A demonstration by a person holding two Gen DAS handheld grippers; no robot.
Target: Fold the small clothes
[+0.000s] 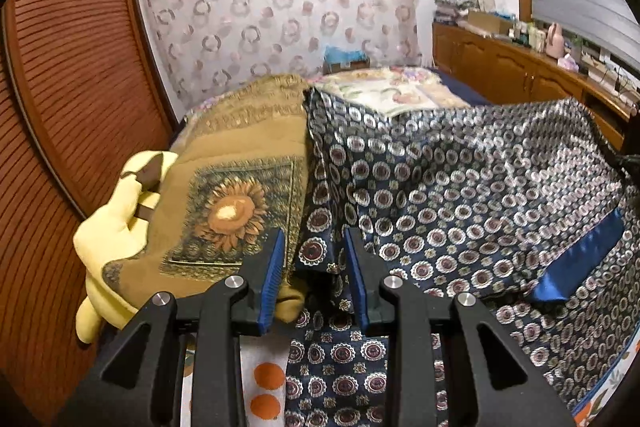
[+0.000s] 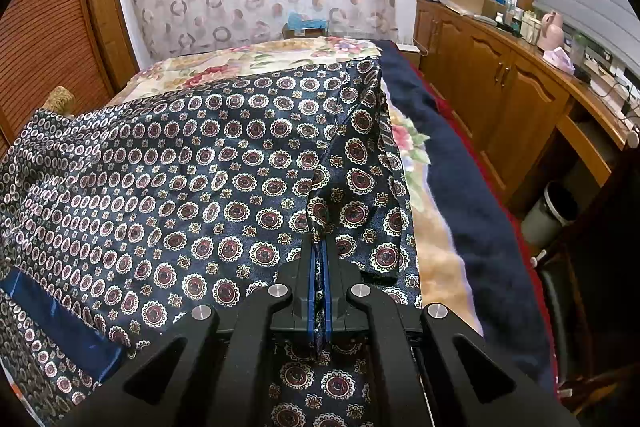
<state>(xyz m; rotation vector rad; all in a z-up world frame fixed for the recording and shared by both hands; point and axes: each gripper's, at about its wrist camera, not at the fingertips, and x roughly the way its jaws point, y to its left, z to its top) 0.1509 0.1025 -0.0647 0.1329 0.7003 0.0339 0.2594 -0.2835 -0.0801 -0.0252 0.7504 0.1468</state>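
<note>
A yellow plush toy (image 1: 116, 215) and a sunflower cushion (image 1: 224, 195) are seen at the left. Beside them, the patterned navy garment (image 1: 460, 187) is spread over the bed (image 2: 472, 163). The left gripper (image 1: 314, 267) is parted around a fabric fold; whether it is pinched cannot be told. The right gripper (image 2: 319, 267) is clenched on the garment's edge.

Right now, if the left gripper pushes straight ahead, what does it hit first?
Probably the navy patterned garment: a hanging fold of it already sits between the left gripper fingers. The sunflower cushion lies just left; depth is unclear.
</note>
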